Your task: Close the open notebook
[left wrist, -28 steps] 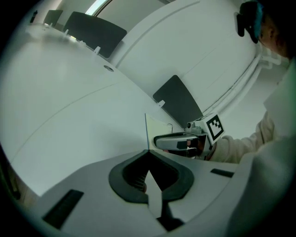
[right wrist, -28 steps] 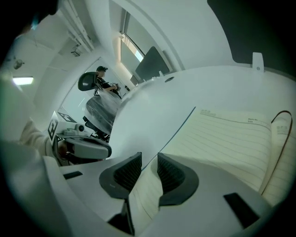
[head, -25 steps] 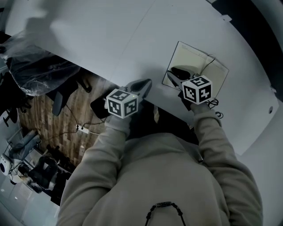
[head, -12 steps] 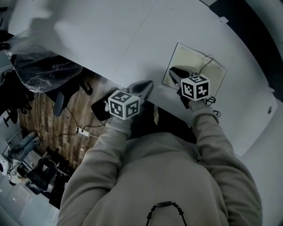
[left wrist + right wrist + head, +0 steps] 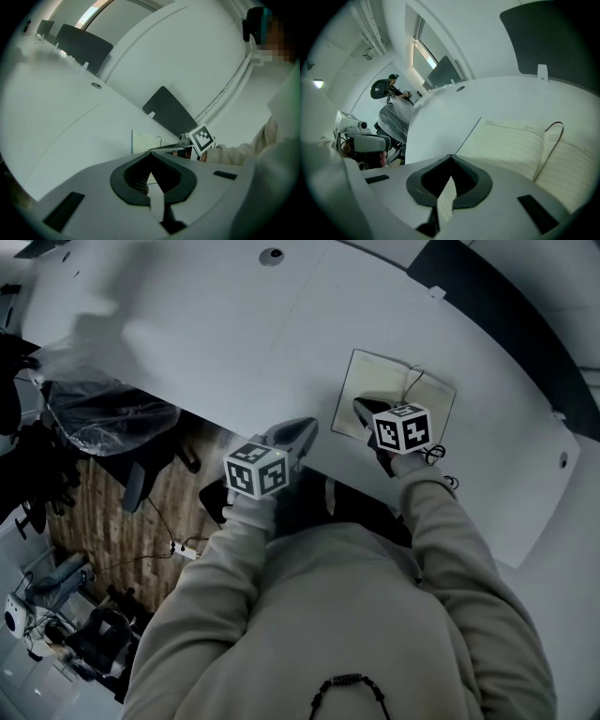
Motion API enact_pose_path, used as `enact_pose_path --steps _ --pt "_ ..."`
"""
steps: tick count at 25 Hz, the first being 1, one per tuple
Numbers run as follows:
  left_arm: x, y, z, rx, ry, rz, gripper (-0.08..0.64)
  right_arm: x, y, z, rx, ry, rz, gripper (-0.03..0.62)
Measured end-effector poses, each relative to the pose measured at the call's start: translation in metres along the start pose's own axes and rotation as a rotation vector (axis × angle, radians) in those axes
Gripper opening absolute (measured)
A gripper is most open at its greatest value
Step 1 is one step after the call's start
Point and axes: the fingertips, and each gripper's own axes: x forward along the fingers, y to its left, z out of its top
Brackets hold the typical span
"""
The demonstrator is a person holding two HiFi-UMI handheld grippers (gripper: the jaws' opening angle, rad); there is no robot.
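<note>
**Right gripper (image 5: 361,409) closed over the open notebook (image 5: 380,376)**

The notebook lies open and flat on the white table (image 5: 234,334), close to its near edge. Its lined pages face up, and a dark cord (image 5: 548,136) loops beside the gutter. From the head view the right gripper covers the book's near part. The right gripper view loses the right page at the frame's edge. That gripper's jaws are pressed together with nothing in them, tips above the left page. I cannot tell whether they touch the paper. The left gripper (image 5: 302,427) sits at the table's edge, near the notebook but apart from it. Its jaws are likewise together and empty, and in its own view they hide most of the book.
</note>
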Motion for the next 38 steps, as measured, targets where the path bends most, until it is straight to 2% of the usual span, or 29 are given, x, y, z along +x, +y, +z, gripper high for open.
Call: enact_pose_path --steps 6,10,13,17,21,26,31,35,38 --pt "0.007 -0.020 0.027 0.072 -0.002 -0.041 -0.002 -0.040 -0.008 0.009 0.024 -0.064 -0.035 0.021" --pt "0.021 -0.043 0.052 0.166 0.006 -0.081 -0.002 -0.091 -0.019 0.035 0.019 -0.166 -0.080 0.021" --pt "0.027 -0.059 0.078 0.203 -0.019 -0.096 -0.002 -0.139 -0.025 0.052 0.009 -0.246 -0.115 0.021" --pt "0.038 -0.096 0.107 0.294 -0.028 -0.151 -0.002 -0.204 -0.028 0.070 -0.031 -0.335 -0.152 0.021" --pt "0.042 -0.148 0.130 0.387 -0.050 -0.225 -0.002 -0.272 -0.015 0.081 -0.096 -0.400 -0.167 0.021" --pt "0.045 -0.200 0.161 0.500 -0.087 -0.294 -0.002 -0.349 0.003 0.098 -0.142 -0.534 -0.208 0.021" --pt "0.036 -0.245 0.178 0.610 -0.125 -0.344 -0.001 -0.385 0.023 0.098 -0.159 -0.618 -0.248 0.021" --pt "0.023 -0.287 0.179 0.653 -0.141 -0.425 -0.002 -0.397 0.038 0.090 -0.164 -0.659 -0.269 0.021" --pt "0.011 -0.302 0.185 0.673 -0.168 -0.458 -0.002 -0.400 0.043 0.089 -0.153 -0.686 -0.276 0.021"
